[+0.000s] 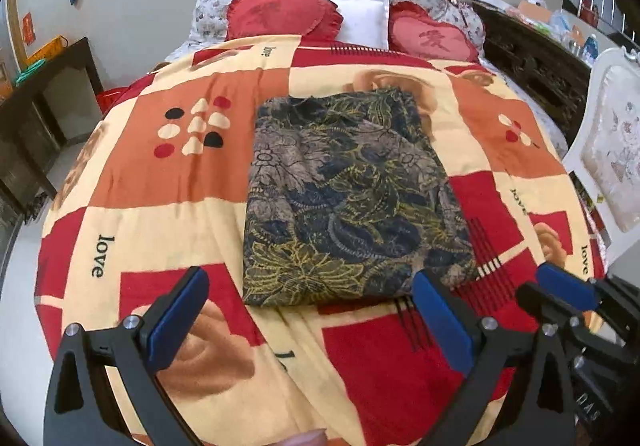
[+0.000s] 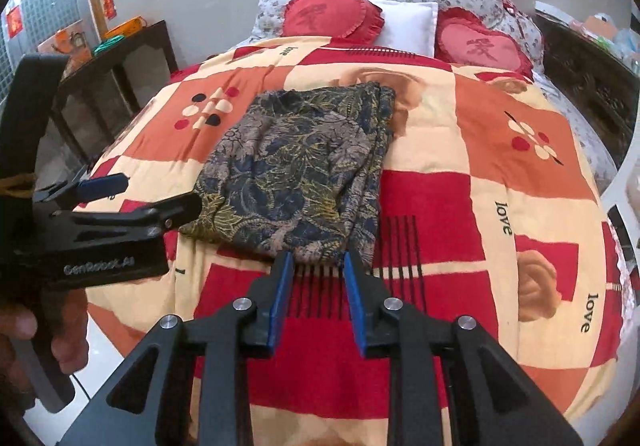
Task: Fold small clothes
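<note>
A dark floral garment (image 1: 352, 197) lies folded into a flat rectangle on the patterned blanket (image 1: 168, 173); it also shows in the right wrist view (image 2: 296, 173). My left gripper (image 1: 312, 282) is wide open and empty, its blue-padded fingers either side of the garment's near edge, just short of it. My right gripper (image 2: 316, 262) is partly open and empty, its tips at the garment's near right corner. The right gripper also shows at the lower right in the left wrist view (image 1: 560, 290), and the left gripper at the left of the right wrist view (image 2: 132, 193).
Two red heart cushions (image 1: 280, 11) and a white pillow (image 1: 366, 19) sit at the bed's head. A dark wooden desk (image 1: 44, 93) stands left of the bed. A white upholstered chair (image 1: 608, 149) stands right. The bed edge curves close below the grippers.
</note>
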Tool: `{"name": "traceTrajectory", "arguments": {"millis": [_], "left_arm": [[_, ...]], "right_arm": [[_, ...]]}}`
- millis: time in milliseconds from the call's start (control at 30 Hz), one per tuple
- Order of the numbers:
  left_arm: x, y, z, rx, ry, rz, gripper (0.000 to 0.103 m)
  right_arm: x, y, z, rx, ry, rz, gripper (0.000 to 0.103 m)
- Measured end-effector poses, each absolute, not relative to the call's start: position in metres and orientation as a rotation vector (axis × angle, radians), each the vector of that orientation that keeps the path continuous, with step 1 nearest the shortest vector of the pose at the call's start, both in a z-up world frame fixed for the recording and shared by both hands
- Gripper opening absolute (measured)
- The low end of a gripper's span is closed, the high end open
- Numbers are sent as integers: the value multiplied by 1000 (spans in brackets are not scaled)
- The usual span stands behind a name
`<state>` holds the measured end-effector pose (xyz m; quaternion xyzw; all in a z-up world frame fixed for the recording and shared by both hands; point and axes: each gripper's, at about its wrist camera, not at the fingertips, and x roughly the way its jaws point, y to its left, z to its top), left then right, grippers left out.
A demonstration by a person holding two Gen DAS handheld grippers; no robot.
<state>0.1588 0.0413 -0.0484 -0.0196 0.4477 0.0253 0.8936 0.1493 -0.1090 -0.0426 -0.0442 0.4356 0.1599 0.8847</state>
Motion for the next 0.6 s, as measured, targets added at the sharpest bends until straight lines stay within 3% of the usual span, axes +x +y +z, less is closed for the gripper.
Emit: {"name": "traceTrajectory", "arguments": {"millis": [600], "left_arm": [[161,30,-67,-48,1003,26,103]], "right_arm": [[146,-115,-37,-51,908,348,27]]}}
